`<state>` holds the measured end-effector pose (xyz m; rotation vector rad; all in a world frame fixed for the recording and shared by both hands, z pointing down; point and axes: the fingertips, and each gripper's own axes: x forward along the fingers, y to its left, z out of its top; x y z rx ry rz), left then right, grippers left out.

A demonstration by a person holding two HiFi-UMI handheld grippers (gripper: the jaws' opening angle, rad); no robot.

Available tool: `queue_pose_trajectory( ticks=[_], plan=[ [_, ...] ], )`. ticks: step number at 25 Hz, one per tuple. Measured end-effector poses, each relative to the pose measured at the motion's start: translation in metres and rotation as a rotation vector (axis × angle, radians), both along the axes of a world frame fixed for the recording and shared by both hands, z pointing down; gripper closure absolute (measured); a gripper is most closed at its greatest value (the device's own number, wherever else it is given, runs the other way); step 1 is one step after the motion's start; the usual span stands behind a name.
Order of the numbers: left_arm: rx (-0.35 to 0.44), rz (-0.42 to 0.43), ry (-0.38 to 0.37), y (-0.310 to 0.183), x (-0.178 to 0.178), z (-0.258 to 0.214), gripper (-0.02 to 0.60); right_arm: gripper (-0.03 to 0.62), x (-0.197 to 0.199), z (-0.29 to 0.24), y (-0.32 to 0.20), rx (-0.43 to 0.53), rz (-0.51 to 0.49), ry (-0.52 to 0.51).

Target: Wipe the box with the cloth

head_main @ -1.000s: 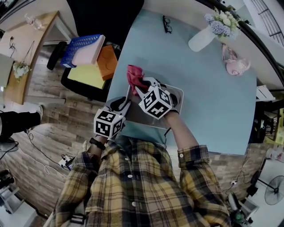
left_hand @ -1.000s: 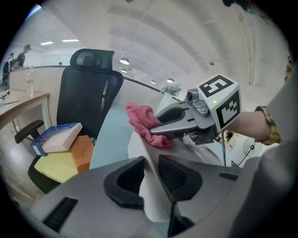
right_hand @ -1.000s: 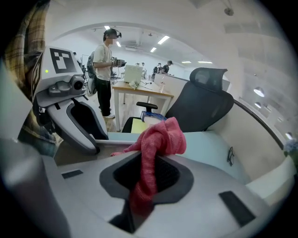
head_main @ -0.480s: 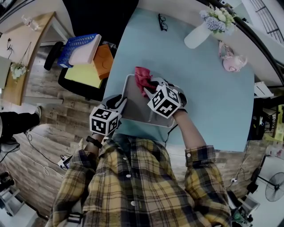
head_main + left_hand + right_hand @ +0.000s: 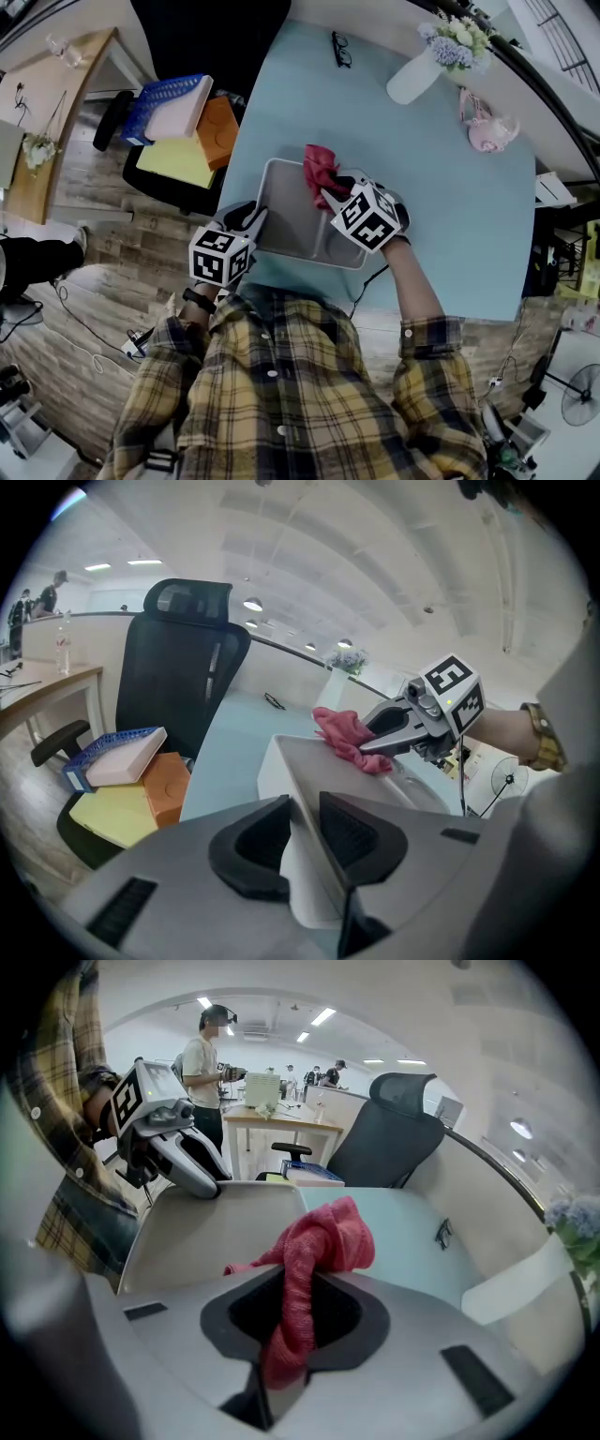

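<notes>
The right gripper [image 5: 330, 192], jaws clamped on the red cloth [image 5: 319, 167], has slid rightward along the far rim of the grey box [image 5: 286, 225] on the blue table [image 5: 441, 187], its bare floor lying toward the left gripper [image 5: 251, 217], which pinches the near-left wall.

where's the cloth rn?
Head view, centre: the red cloth is pinched in the right gripper, at the far rim of the grey box on the blue table. The left gripper clamps the box's near-left wall.
</notes>
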<state>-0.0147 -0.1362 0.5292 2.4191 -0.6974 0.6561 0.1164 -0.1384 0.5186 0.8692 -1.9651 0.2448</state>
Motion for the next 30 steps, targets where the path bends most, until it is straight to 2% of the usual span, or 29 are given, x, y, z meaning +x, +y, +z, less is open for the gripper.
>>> queue_pose_trajectory(
  ticks=[4,7,11,17,25,30],
  plan=[
    [0.000,-0.001,0.008,0.000,-0.001,0.000,0.485,0.525,0.010,-0.004,0.003,0.004,0.044,-0.013],
    [-0.004,0.001,0.019,0.000,0.000,0.000,0.485,0.525,0.031,0.000,0.009,-0.013,0.101,0.009],
    [-0.009,0.003,0.028,-0.001,-0.002,0.000,0.483,0.525,0.051,0.007,0.020,-0.023,0.179,-0.041],
    [-0.014,0.005,0.032,-0.001,-0.001,0.001,0.483,0.525,0.083,0.007,0.038,-0.030,0.242,0.000],
    [-0.012,0.004,0.034,-0.002,0.001,0.001,0.483,0.525,0.120,0.003,0.065,-0.008,0.379,-0.034],
    [-0.015,0.004,0.036,-0.001,0.000,0.000,0.483,0.525,0.129,0.000,0.073,0.003,0.389,0.016]
  ],
)
